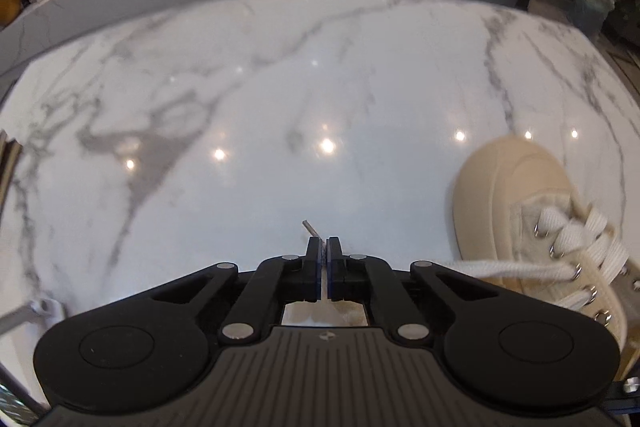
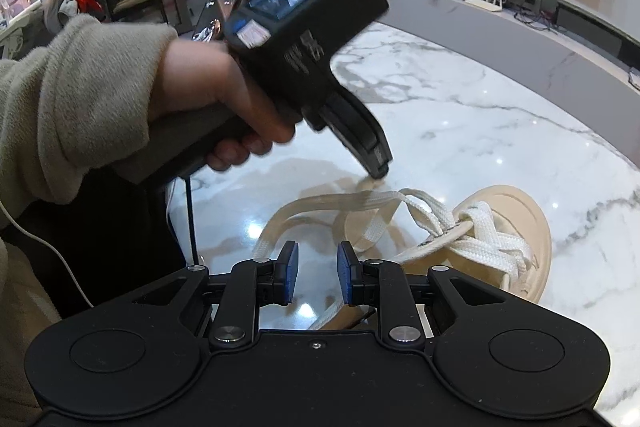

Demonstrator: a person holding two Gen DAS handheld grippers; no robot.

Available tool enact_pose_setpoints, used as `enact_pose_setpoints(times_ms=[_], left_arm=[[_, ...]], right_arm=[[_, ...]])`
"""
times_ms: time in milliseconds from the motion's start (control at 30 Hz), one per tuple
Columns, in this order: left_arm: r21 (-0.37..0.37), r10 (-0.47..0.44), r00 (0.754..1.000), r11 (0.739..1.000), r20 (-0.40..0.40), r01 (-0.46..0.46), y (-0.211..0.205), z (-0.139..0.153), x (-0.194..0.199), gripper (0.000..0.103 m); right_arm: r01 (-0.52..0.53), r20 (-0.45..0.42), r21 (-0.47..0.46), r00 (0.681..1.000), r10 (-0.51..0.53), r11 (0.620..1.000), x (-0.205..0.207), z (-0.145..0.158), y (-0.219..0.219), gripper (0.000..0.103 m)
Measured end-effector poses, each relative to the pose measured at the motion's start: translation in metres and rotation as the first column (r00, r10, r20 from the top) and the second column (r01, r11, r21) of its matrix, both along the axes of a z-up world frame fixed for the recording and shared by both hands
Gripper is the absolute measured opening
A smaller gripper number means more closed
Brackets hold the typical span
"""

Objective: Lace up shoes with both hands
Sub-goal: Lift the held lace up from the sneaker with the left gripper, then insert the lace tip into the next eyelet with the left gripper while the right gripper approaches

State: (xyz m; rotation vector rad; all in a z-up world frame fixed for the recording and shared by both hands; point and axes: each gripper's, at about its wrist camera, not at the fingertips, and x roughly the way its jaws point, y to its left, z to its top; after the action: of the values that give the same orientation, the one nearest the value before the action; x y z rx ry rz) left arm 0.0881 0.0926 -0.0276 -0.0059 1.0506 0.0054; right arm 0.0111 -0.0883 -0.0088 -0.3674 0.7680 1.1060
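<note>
Lace tip (image 1: 310, 228) in left claw (image 1: 324, 247), left view only.

Left tool (image 1: 324, 247) pinched tight, angled steeply down; right tool (image 2: 318, 261) parted, nothing between its pads.

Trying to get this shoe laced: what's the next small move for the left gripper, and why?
Probably swing the left gripper right toward the shoe and aim the lace tip at a bare eyelet. Its jaws are shut on the tip, which pokes out ahead; the right gripper is open and holds nothing.
</note>
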Motion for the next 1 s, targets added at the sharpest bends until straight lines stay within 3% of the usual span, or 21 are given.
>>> enact_pose_setpoints(times_ms=[433,633,833,1000], left_arm=[[0.058,-0.008,0.977,0.998,0.213,-0.005,0.011,0.079,-0.011,0.001],[0.015,-0.110,0.950,0.994,0.293,0.110,0.000,0.112,-0.024,0.001],[0.050,-0.283,0.901,0.958,0.328,0.282,-0.027,0.130,-0.040,0.001],[0.119,-0.452,0.842,0.892,0.294,0.437,-0.061,0.129,-0.050,0.001]], right_arm=[[-0.043,0.035,-0.025,0.998,0.044,0.999,0.005,0.000,0.022,0.020],[-0.025,0.042,-0.023,0.999,0.026,0.999,0.007,0.002,0.020,0.020],[0.052,0.068,-0.009,0.996,-0.051,0.999,0.005,0.018,-0.004,0.020],[0.139,0.109,-0.012,0.985,-0.137,0.990,0.004,0.031,-0.029,0.020]])
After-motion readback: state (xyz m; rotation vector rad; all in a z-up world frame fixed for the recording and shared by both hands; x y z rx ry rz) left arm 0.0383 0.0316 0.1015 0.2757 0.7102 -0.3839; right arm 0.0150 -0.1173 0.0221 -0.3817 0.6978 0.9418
